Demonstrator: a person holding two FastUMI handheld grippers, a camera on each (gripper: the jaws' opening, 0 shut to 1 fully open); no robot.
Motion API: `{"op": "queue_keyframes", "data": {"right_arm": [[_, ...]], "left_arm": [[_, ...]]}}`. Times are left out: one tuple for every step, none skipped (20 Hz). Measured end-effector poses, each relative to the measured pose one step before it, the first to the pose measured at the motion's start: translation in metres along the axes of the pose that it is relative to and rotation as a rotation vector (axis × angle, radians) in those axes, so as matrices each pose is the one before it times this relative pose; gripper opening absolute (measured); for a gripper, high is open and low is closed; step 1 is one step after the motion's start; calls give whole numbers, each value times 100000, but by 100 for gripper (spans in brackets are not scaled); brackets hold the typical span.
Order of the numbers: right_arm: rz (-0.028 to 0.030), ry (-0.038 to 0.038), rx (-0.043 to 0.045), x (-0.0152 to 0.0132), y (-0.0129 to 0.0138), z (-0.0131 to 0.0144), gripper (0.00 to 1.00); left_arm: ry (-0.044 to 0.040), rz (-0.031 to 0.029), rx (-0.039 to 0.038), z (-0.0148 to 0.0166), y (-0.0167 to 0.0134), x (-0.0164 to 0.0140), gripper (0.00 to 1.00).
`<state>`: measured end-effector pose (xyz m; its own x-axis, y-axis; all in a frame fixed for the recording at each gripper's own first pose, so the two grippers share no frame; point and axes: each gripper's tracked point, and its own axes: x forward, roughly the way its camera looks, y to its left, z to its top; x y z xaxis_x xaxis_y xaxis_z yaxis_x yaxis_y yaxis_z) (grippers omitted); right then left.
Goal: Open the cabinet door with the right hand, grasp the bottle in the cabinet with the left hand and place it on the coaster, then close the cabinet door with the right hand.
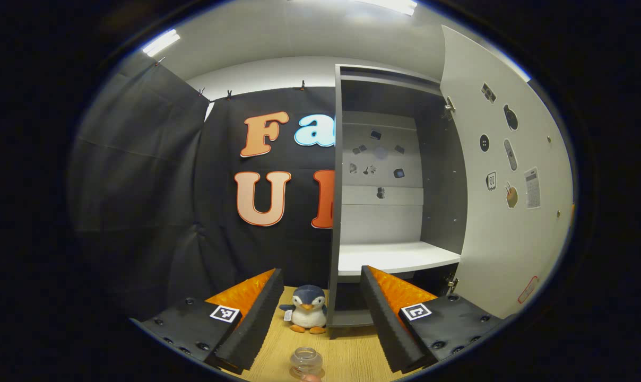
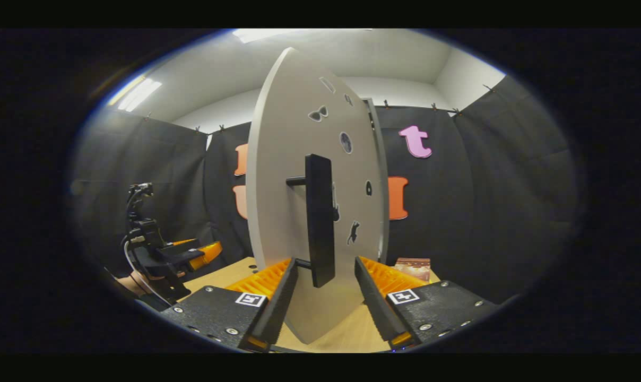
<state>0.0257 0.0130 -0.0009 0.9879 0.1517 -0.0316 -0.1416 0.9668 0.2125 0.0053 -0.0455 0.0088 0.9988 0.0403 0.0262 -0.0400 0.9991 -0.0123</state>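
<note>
The grey cabinet [image 1: 389, 159] stands open, and its white shelf [image 1: 395, 257] is bare. Its door [image 1: 503, 175] is swung out to the right. A small clear bottle [image 1: 305, 362] stands upright on the wooden table, low between the fingers of my left gripper [image 1: 320, 271], which is open and touches nothing. A pinkish patch [image 1: 311, 378] shows at the bottle's foot; I cannot tell what it is. In the right gripper view the door [image 2: 283, 212] is seen nearly edge-on. Its black handle [image 2: 319, 220] stands between the fingers of my open right gripper [image 2: 326, 261], with gaps on both sides.
A penguin plush [image 1: 307, 317] sits on the table [image 1: 352, 355] just left of the cabinet's foot. A brownish flat thing [image 2: 413, 267] lies on the table right of the door. The left gripper [image 2: 161, 254], with the hand that holds it, is far left in the right gripper view.
</note>
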Motion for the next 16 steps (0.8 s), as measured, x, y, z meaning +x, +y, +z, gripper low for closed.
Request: {"op": "queue_keyframes", "data": {"right_arm": [[1703,-174,-91,583,789,63,65],[1958,203,-210,582,1021,-58,60],[1815,131,92,802,1077,-212,58],[1891,184,531,643,1069,-140,53],[1170,351,458,942,803,-176,50],[1139,159,-168,909,884,-82,43],[1071,339,-272,1212,663,81,42],[940,138,400,1039,687,155,38],[423,272,569,814,375,-34,41],[119,144,-225,841,412,-105,33],[261,62,-1386,922,484,-42,33],[-104,101,-1361,693,382,-31,36],[-73,348,-993,874,619,-120,29],[-11,67,-136,671,438,-19,32],[-463,279,594,462,175,-38,32],[-374,27,609,457,246,8,32]], "left_arm": [[294,699,136,-12,656,178,95],[-177,627,-63,31,500,266,95],[-241,497,-226,68,463,174,95],[-339,427,-235,67,457,142,95],[-56,420,-6,49,589,219,95],[17,469,197,-122,506,259,95],[-150,646,117,-24,631,124,95],[69,417,-67,-77,595,196,95],[223,750,-84,-150,650,249,95],[68,737,-131,-153,575,166,95],[168,746,-98,35,703,258,95],[287,850,-120,-101,666,228,95],[218,516,-327,-46,538,196,94],[138,436,-385,-96,609,223,94],[207,293,-240,27,462,282,94],[215,239,-15,-160,379,235,95]]}}
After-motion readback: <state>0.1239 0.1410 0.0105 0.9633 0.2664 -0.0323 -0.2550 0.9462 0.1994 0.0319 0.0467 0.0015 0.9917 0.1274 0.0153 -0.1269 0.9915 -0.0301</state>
